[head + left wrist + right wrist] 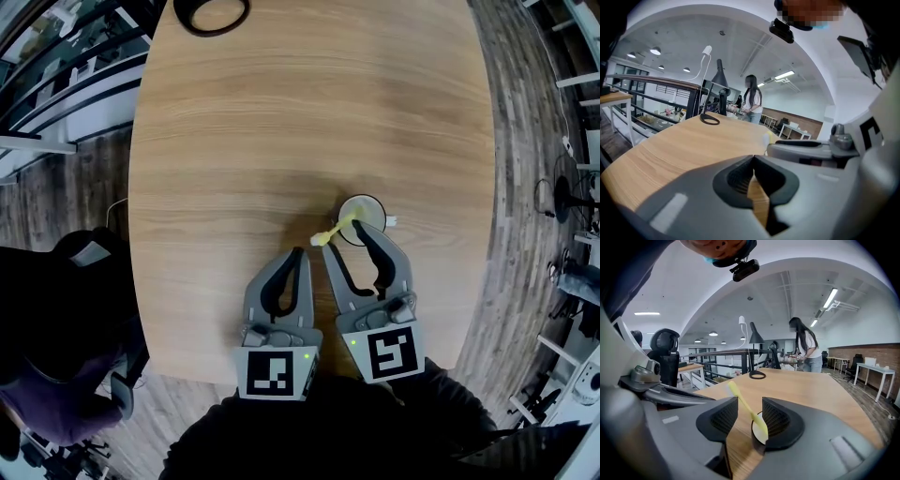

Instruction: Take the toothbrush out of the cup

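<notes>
Wooden table [281,112] seen from above. A pale cup [367,211] stands near its front edge with a yellow toothbrush [330,234] in it, leaning out to the left. The right gripper [343,238] has its jaws spread, with the toothbrush between them and neither pad pressing it. In its own view the right jaw hides the cup's near side. The left gripper [298,253] lies just beside it, jaws pressed together on nothing. The only print is a black-and-white square marker [390,352] on each gripper. A black ring [212,32] at the far edge is cut off.
</notes>
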Tool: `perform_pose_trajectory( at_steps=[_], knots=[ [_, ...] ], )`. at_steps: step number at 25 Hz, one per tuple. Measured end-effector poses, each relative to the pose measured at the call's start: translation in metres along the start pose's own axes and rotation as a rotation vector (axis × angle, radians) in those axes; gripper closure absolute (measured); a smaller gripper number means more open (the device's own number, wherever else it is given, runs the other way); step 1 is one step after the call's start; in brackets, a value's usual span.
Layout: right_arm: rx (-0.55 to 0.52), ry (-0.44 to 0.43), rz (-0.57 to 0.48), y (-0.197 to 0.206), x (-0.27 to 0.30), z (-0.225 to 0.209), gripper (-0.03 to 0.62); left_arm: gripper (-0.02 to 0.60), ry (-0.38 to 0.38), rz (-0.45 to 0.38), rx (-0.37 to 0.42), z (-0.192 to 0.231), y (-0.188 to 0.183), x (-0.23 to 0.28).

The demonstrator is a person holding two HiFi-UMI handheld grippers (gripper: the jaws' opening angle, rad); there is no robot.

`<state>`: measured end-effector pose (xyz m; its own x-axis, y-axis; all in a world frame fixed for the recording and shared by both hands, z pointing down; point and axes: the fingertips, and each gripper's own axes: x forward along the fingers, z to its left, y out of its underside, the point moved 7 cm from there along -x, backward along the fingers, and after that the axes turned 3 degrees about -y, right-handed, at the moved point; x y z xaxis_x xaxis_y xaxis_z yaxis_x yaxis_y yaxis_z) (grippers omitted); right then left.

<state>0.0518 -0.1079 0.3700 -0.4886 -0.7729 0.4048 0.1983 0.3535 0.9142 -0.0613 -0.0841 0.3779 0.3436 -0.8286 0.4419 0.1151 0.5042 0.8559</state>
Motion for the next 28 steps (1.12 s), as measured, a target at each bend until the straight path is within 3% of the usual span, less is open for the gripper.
perform_pose_trajectory(
  at_steps=[10,28],
  knots=[
    [-0.042,-0.012,0.02,-0.002,0.013,0.003,0.437,0.574,-0.014,0.0,-0.05,0.01,0.006,0.006],
    [-0.054,0.015,0.004,-0.004,0.015,0.003,0.525,0.574,-0.019,-0.006,-0.062,0.013,0.007,0.004]
  ],
)
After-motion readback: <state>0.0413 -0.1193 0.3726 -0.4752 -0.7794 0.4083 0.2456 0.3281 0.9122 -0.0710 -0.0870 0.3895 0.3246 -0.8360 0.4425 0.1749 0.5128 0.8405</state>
